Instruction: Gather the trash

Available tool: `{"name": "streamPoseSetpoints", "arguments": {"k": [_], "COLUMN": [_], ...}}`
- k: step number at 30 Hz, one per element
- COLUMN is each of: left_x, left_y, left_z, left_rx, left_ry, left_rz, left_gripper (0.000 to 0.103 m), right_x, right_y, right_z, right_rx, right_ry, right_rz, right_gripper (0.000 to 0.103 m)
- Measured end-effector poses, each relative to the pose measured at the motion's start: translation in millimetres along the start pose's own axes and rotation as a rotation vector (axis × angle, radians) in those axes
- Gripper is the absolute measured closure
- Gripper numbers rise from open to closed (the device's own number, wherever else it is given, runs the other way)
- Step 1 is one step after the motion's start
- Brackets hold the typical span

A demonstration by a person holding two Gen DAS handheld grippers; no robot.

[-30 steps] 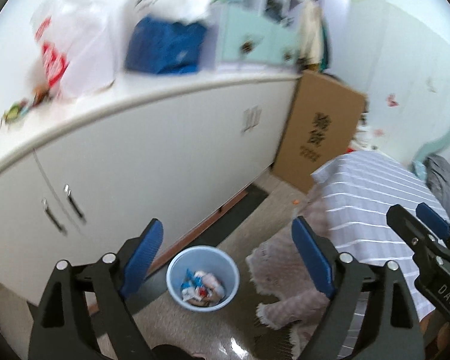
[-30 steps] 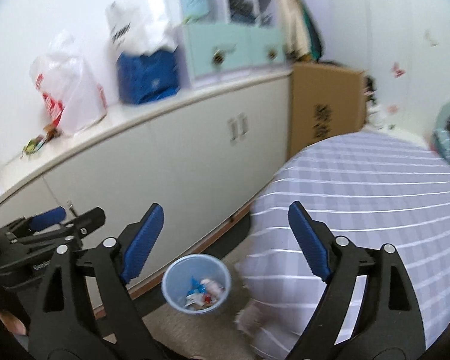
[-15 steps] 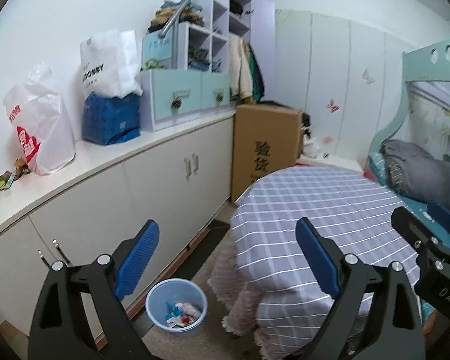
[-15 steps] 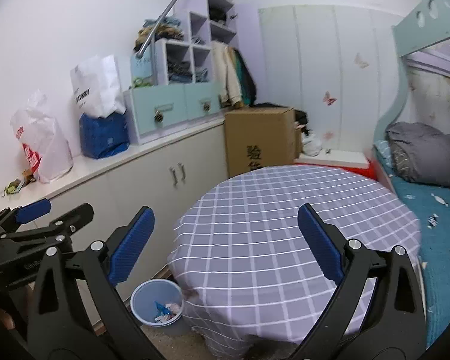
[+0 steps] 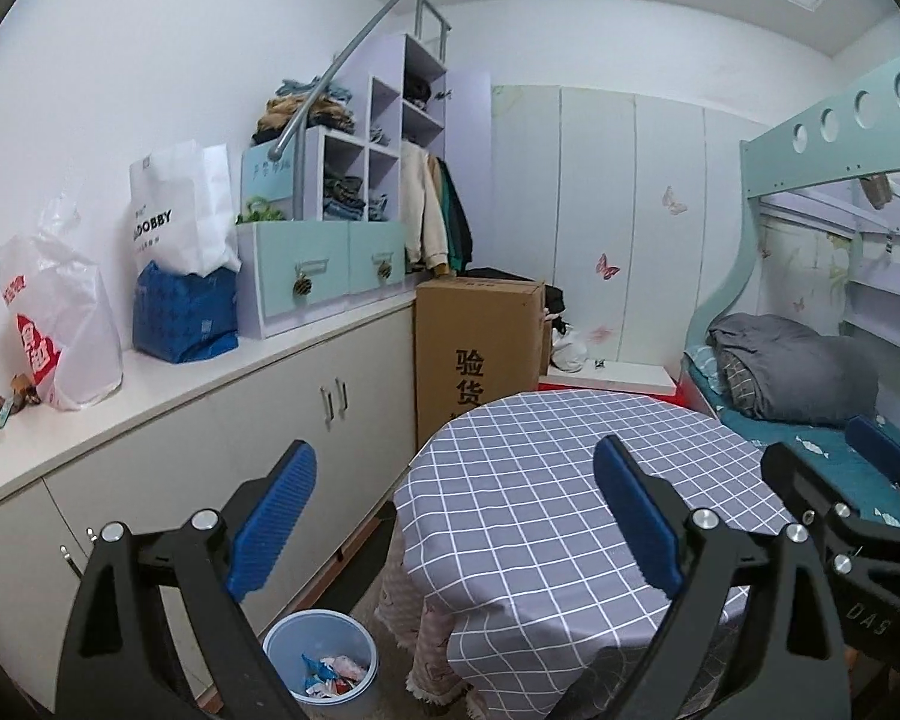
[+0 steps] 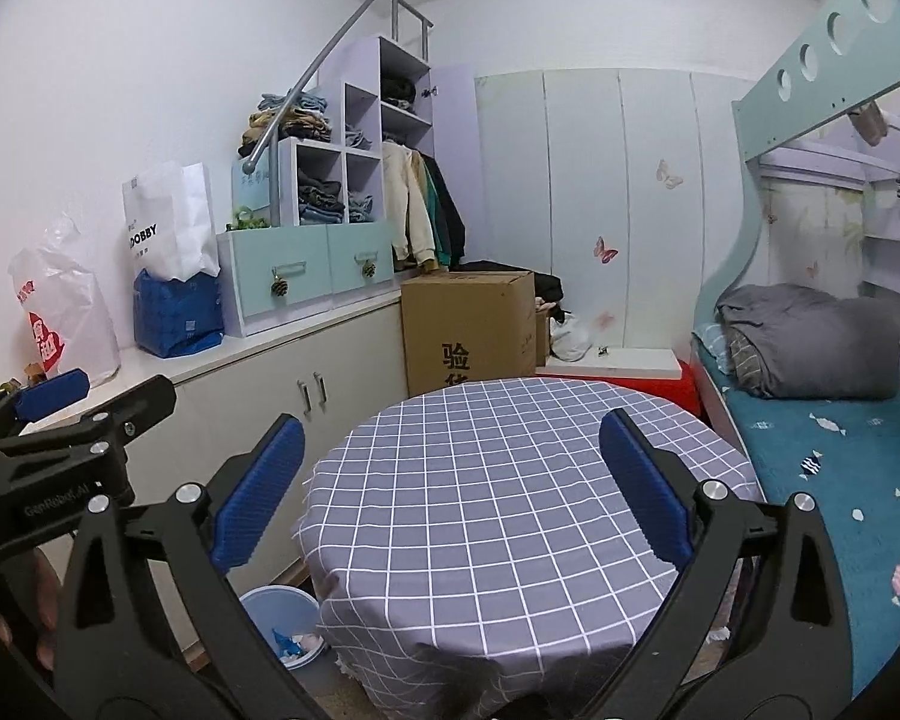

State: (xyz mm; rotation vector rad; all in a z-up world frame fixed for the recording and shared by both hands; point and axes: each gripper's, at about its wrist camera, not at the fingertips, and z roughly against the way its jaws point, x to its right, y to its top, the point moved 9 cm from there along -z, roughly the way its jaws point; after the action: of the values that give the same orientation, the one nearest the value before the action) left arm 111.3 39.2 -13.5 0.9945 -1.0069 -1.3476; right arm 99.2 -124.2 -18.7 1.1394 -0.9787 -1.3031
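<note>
Bin (image 5: 321, 663): on floor, between cabinet (image 5: 222, 450) and surface (image 5: 546, 498), wrappers inside. Lies low-left of both grippers; left gripper (image 5: 453, 516) nearer. Left and right gripper (image 6: 450, 492): wide, empty.

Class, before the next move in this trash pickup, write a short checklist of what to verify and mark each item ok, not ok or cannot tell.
1. Left gripper open and holding nothing: ok.
2. Right gripper open and holding nothing: ok.
3. Blue bin upright on the floor beside the table: ok.
4. Bin has room left: ok, the wrappers lie low inside.
5. Loose trash visible on the checked tablecloth: not ok, none shows.
6. Small items on the counter are trash: cannot tell.
</note>
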Motion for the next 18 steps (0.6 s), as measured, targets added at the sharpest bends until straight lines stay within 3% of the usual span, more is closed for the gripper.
{"name": "streamPoseSetpoints", "arguments": {"k": [18], "left_x": [20], "left_y": [1], "left_z": [13], "left_rx": [0.027], "left_ry": [-0.019], "left_rz": [-0.039], "left_gripper": [0.011], "right_x": [5], "right_y": [-1], "right_z": [18], "right_rx": [0.018], "right_ry": [0.004], "right_rz": [-0.004], "right_gripper": [0.006]}}
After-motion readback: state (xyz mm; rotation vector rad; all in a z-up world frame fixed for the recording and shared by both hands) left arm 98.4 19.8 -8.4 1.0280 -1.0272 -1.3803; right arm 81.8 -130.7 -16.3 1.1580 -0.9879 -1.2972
